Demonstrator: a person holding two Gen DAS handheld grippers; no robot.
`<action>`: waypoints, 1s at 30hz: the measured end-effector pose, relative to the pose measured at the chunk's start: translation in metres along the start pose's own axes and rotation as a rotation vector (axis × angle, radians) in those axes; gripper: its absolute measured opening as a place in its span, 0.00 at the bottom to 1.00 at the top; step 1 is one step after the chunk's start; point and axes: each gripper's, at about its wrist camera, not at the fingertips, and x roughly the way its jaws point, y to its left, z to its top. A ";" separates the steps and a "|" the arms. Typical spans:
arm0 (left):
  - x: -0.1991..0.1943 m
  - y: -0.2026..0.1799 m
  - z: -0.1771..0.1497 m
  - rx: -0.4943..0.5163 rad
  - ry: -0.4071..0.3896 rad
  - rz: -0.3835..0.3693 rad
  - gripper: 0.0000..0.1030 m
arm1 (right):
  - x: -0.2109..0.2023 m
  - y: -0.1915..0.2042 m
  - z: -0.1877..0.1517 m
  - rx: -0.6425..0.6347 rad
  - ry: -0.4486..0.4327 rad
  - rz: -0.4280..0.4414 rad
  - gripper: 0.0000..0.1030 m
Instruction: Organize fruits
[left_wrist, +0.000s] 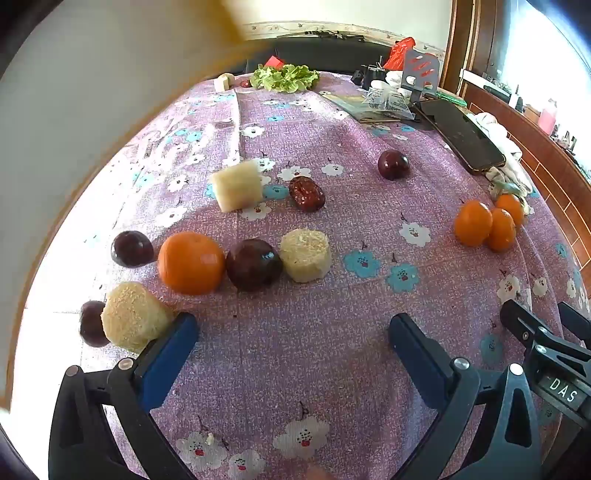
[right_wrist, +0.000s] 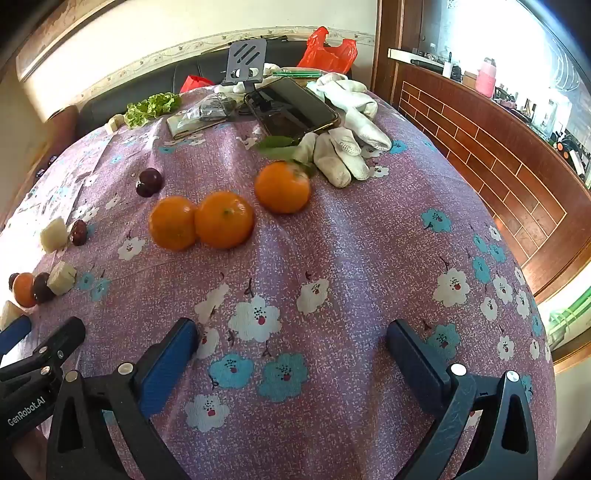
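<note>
In the left wrist view my left gripper (left_wrist: 293, 328) is open and empty above the purple flowered cloth. Ahead of it lie a plum (left_wrist: 132, 248), an orange (left_wrist: 191, 263), a second plum (left_wrist: 253, 264) and a pale sugarcane piece (left_wrist: 306, 254) in a row. Another cane piece (left_wrist: 135, 315) touches the left fingertip, with a plum (left_wrist: 90, 325) behind it. A cane chunk (left_wrist: 237, 184), a red date (left_wrist: 306, 193) and a far plum (left_wrist: 393, 164) lie beyond. In the right wrist view my right gripper (right_wrist: 291, 334) is open and empty, short of three oranges (right_wrist: 224, 219).
A phone (right_wrist: 291, 107), white gloves (right_wrist: 345, 147), lettuce (right_wrist: 151, 105), a phone stand (right_wrist: 245, 61) and plastic bags crowd the table's far end. The table edge drops off on the right toward a brick-patterned floor (right_wrist: 498, 162). A wall is close on the left (left_wrist: 74, 110).
</note>
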 end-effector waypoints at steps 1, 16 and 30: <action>0.000 0.000 0.000 -0.001 0.000 -0.001 1.00 | 0.000 0.000 0.000 0.000 0.000 0.000 1.00; -0.004 0.002 -0.001 0.000 0.005 0.000 1.00 | 0.000 0.001 0.001 0.002 0.003 0.003 1.00; -0.002 0.002 0.000 -0.001 0.006 0.000 1.00 | 0.000 -0.001 0.001 -0.001 0.001 0.006 1.00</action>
